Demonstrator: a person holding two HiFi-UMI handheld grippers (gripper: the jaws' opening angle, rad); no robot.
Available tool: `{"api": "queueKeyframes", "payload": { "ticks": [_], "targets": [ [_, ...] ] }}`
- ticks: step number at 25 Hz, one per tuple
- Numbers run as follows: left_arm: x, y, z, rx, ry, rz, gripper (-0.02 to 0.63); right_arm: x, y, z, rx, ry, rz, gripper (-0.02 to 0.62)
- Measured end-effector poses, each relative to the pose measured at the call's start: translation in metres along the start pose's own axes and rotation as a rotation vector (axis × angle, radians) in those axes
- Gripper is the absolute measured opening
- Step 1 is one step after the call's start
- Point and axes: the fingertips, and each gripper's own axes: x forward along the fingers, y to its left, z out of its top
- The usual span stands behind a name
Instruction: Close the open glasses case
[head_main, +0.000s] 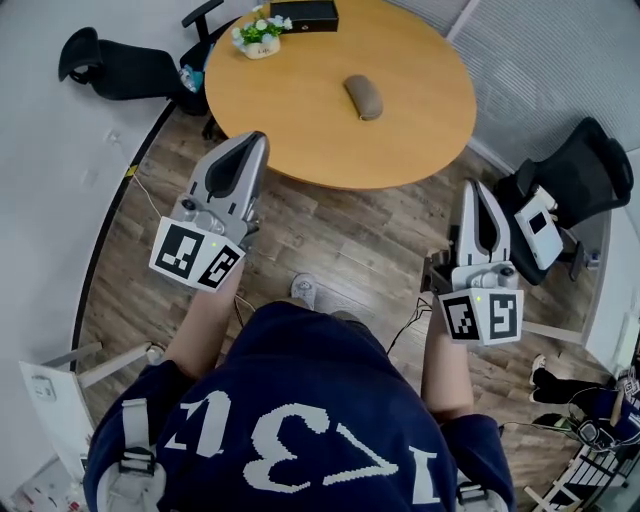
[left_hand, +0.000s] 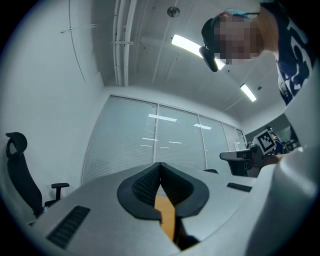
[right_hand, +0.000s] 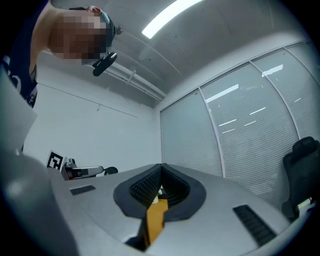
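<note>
Grey oval glasses case (head_main: 363, 97), head view only, on round wooden table (head_main: 300, 130). Left hand-held gripper (head_main: 254, 140), right hand-held gripper (head_main: 477, 188): jaws together, empty, held short of table.

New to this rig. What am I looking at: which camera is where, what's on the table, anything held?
No robot: a person holds a left gripper and a right gripper, one per hand. The head view looks down from the person's head; each gripper view looks along that tool's own fingers, here toward walls and ceiling. On the round wooden table lie a grey oblong case, a black box and a small flower pot. Both pairs of fingers are closed, tips together, holding nothing.
</note>
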Motion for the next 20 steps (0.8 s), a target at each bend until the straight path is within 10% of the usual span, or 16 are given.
{"api": "queueKeyframes", "payload": {
  "ticks": [9, 20],
  "targets": [
    [0.040, 0.032, -0.037, -0.042, 0.055, 0.005, 0.014, 0.042, -0.029, -0.029, 0.024, 0.050, -0.023, 0.026],
    [0.130, 0.063, -0.039, 0.089, 0.028, 0.077, 0.014, 0.167, -0.094, -0.036, 0.109, 0.027, 0.112, 0.026]
  ]
}}
